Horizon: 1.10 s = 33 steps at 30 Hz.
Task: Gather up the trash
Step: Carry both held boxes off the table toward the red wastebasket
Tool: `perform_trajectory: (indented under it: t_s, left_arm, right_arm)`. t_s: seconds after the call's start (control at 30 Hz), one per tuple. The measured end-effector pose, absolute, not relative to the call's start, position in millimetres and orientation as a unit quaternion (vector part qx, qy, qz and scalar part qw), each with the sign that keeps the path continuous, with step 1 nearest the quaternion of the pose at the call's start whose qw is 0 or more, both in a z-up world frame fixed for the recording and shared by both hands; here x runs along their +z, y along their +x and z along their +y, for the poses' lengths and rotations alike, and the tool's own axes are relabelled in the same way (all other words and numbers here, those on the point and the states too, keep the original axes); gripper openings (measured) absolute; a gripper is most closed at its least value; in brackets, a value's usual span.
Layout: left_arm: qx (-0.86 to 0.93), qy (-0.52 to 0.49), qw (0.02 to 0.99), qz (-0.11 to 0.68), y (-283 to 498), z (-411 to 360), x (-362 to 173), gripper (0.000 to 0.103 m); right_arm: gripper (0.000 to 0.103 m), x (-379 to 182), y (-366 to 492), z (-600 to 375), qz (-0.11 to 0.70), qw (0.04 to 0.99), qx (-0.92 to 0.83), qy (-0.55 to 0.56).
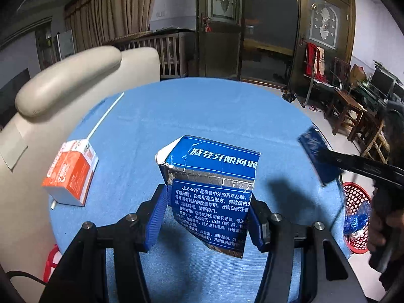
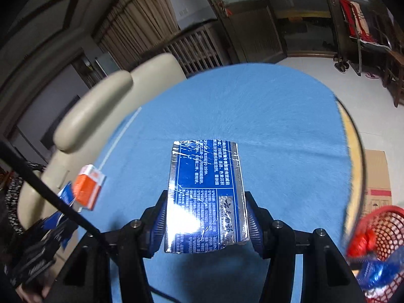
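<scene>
Your left gripper [image 1: 207, 217] was clenched on a torn blue toothpaste box piece [image 1: 210, 189], blue pads pressed on both its sides, the piece held tilted above the blue table cover [image 1: 202, 111]. Your right gripper [image 2: 205, 223] was clamped on a second blue box piece [image 2: 205, 197], flatter, with glare on its foil face, also lifted clear of the cover. In the left wrist view that right gripper showed at the right edge with its blue piece sticking out past the table rim.

Just left of your left gripper an orange-and-white carton [image 1: 70, 174] lay on the cover near the table edge, a thin white stick [image 1: 106, 116] running from its top corner toward the far left rim. In the right wrist view the carton sat well left of the held piece.

Beside the table on the right, lower down, stood a red mesh basket [image 1: 356, 217] with blue and red wrappers inside; in the right wrist view it was at the bottom right corner.

Past the table's left rim stood a beige chair [image 1: 75, 75]. Farther back: a wooden crib [image 1: 166, 50], curtains, dark wooden doors [image 1: 272, 30], wooden chairs at right.
</scene>
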<state>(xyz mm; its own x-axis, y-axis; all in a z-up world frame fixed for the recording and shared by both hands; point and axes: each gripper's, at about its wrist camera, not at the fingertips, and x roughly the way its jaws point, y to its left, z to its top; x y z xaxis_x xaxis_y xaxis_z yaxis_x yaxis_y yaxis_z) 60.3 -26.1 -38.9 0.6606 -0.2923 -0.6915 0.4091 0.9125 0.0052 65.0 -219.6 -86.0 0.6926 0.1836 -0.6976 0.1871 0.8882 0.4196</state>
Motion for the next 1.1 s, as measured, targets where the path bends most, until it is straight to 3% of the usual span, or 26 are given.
perform_trajectory:
  t_s: [0.5, 1.1]
  left_arm:
    - [-0.192, 0.137, 0.919, 0.316, 13, -68, -5, 0.059]
    - [-0.213, 0.187, 0.908, 0.309, -11, -122, -4, 0.059]
  right_arm:
    - [0.059, -26, -57, -235, 0.302, 0.922, 0.024, 0.241]
    - [0.059, -27, -136, -276, 0.286, 0.919, -0.02, 0.269]
